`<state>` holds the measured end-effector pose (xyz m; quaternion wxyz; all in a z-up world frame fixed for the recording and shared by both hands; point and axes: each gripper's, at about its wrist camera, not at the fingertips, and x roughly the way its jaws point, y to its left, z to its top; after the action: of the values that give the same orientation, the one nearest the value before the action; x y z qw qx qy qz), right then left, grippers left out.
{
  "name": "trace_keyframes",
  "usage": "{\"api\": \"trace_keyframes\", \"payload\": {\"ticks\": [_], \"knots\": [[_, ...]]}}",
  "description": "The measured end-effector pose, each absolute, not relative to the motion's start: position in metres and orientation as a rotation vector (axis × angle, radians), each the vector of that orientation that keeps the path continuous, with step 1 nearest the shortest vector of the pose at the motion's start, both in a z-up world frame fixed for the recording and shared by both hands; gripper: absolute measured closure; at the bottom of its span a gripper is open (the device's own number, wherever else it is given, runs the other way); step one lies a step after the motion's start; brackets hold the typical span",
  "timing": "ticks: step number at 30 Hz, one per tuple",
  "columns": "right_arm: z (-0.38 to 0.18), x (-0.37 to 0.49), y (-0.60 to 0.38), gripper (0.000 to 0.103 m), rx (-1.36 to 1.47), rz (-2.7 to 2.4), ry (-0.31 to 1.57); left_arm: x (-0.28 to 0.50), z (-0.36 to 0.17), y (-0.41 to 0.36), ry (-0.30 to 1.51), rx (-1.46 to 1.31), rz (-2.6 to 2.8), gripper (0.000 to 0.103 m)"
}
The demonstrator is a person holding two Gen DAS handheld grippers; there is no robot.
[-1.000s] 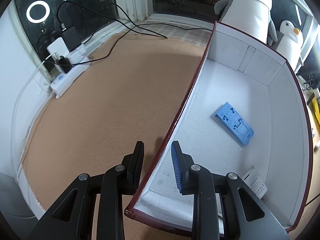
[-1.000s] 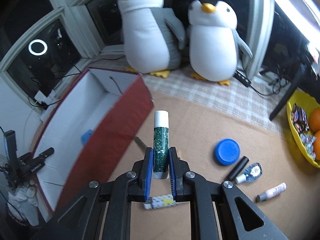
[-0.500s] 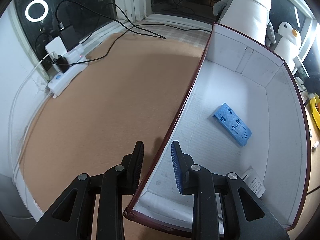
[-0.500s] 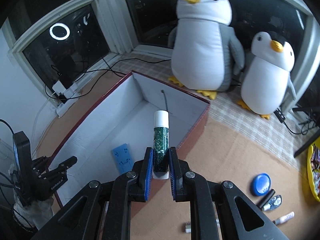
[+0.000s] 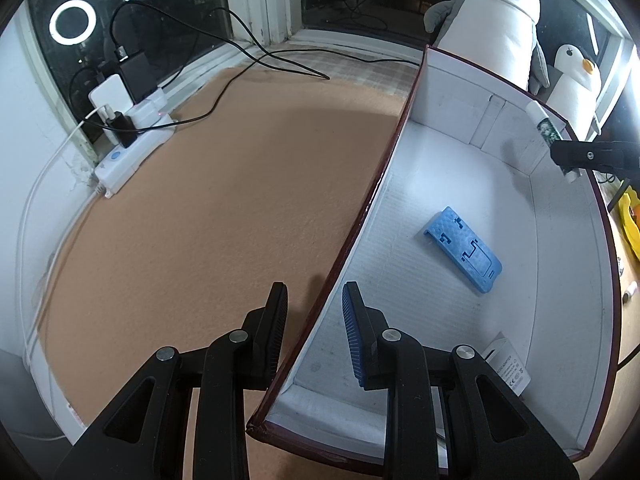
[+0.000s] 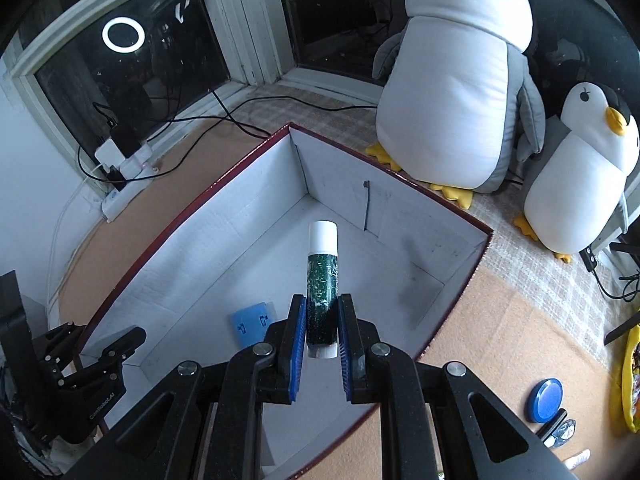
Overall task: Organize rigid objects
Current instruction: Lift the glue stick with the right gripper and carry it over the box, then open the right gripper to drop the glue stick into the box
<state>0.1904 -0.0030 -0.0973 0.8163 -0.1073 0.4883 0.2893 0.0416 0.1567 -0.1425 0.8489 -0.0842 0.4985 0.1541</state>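
Holding the green tube with the white cap point(image 6: 322, 280) tight in my right claw point(image 6: 322, 325), I am hanging it over the big white box with dark red sides point(image 6: 240, 216). My left claw point(image 5: 314, 322) is sitting narrow around the box wall, not squeezing. I am thinking it is best to go low, away from the blue plastic piece point(image 6: 250, 322), then let go softly.

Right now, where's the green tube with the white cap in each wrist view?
Left wrist: green tube with white cap at the far right edge, above the box's far corner, held in the right gripper.
Right wrist: centre frame, clamped between the blue-padded fingers.
Shared landmark: flat blue plastic piece on the white box floor.
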Motion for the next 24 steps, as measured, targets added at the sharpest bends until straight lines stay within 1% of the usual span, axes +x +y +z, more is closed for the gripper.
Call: {"api": "trace_keyframes", "payload": {"ticks": [18,20,24], "knots": [[-0.1048,0.1977,-0.0020,0.089,-0.247,0.597,1.039,0.0431,-0.1432,0.1556,1.054,-0.176,0.327,0.077],[-0.1036,0.1960,-0.0009,0.084,-0.248,0.595,1.034,0.0430,-0.1435,0.1553,1.055,-0.176,0.328,0.077],[-0.0998,0.1925,-0.0027,0.083,-0.244,0.605,1.026,0.0430,-0.1435,0.1553,1.056,-0.175,0.328,0.077]]}}
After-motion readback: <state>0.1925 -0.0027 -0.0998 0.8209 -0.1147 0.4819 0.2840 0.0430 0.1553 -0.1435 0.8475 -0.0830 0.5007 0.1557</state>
